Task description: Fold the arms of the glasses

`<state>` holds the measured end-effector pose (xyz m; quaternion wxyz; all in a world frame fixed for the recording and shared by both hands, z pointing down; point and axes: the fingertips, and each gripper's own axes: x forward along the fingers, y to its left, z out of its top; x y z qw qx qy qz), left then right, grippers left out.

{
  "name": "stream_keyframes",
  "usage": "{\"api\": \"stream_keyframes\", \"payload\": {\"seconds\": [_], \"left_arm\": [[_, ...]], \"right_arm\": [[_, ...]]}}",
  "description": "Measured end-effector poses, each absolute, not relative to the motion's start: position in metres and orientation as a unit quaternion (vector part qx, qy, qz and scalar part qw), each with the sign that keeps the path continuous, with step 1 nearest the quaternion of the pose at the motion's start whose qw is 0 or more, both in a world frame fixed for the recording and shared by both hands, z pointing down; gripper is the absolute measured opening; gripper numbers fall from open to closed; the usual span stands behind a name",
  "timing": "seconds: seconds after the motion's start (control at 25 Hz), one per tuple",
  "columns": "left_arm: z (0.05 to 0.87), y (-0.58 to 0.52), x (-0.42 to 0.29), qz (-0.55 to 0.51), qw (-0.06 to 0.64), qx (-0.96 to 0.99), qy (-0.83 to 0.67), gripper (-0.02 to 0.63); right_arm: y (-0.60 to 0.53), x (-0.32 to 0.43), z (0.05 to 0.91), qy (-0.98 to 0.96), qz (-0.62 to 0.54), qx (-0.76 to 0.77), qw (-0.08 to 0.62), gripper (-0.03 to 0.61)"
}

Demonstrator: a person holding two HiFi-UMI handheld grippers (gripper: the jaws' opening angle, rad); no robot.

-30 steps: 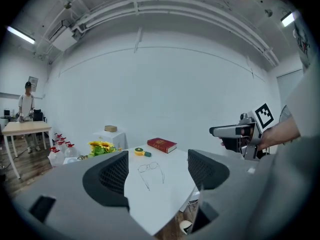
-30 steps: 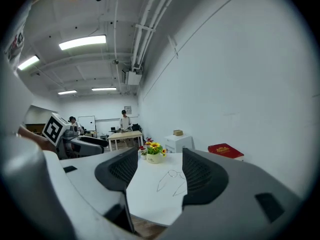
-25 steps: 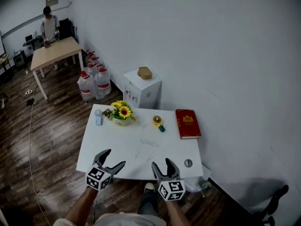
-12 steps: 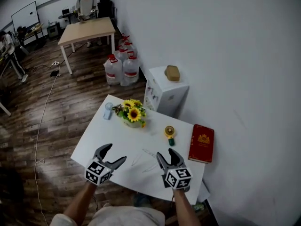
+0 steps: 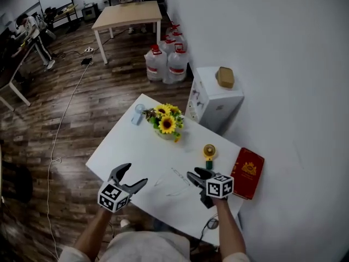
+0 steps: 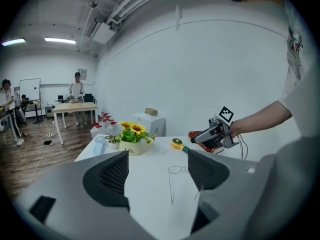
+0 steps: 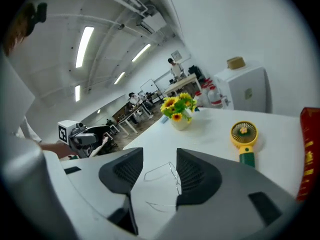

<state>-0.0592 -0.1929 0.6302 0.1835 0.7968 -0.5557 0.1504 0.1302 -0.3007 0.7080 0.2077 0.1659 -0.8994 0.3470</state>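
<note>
Thin wire-framed glasses (image 5: 175, 174) lie on the white table (image 5: 125, 146) with both arms spread open. In the left gripper view the glasses (image 6: 176, 170) lie ahead between the jaws, as do the glasses (image 7: 172, 175) in the right gripper view. My left gripper (image 5: 134, 177) hovers open at the near left, a short way from the arm tips. Pointing left at the lens end, my right gripper (image 5: 192, 174) is open; its jaws have just been closing, and the pads touch nothing. From the left I see the right gripper (image 6: 210, 134); from the right, the left gripper (image 7: 82, 134).
A pot of sunflowers (image 5: 166, 125) and a small pale bottle (image 5: 136, 114) stand at the table's far side. A yellow hand fan (image 5: 209, 152) and a red book (image 5: 249, 173) lie at the right. Behind are a white cabinet (image 5: 218, 100) and water jugs (image 5: 166, 64).
Both grippers have moved forward and down over the table toward the glasses. The right gripper has swung to point left at the lens end, and its jaws stand narrower.
</note>
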Motion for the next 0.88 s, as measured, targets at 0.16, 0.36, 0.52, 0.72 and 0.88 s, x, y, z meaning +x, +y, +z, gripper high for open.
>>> {"api": "stream_keyframes", "payload": {"seconds": [0.16,0.36,0.52,0.72,0.88], "left_arm": [[0.638,-0.192,-0.066,0.158,0.195,0.781,-0.572,0.367],[0.647,-0.177,-0.081,0.164,0.213,0.758,-0.594,0.367],[0.654,-0.166,-0.091,0.165,0.227,0.741,-0.610,0.367],[0.660,-0.156,-0.100,0.167,0.239,0.725,-0.623,0.367],[0.663,-0.152,-0.099,0.170,0.247,0.723,-0.622,0.365]], "right_arm": [[-0.307,0.122,0.741,-0.871,0.409,0.090,0.257,0.173],[-0.299,0.109,0.787,-0.827,0.457,0.023,0.326,0.185],[-0.302,0.103,0.812,-0.796,0.487,0.000,0.358,0.180],[-0.294,0.098,0.830,-0.769,0.498,-0.041,0.398,0.164],[-0.294,0.097,0.839,-0.756,0.502,-0.048,0.418,0.135]]}}
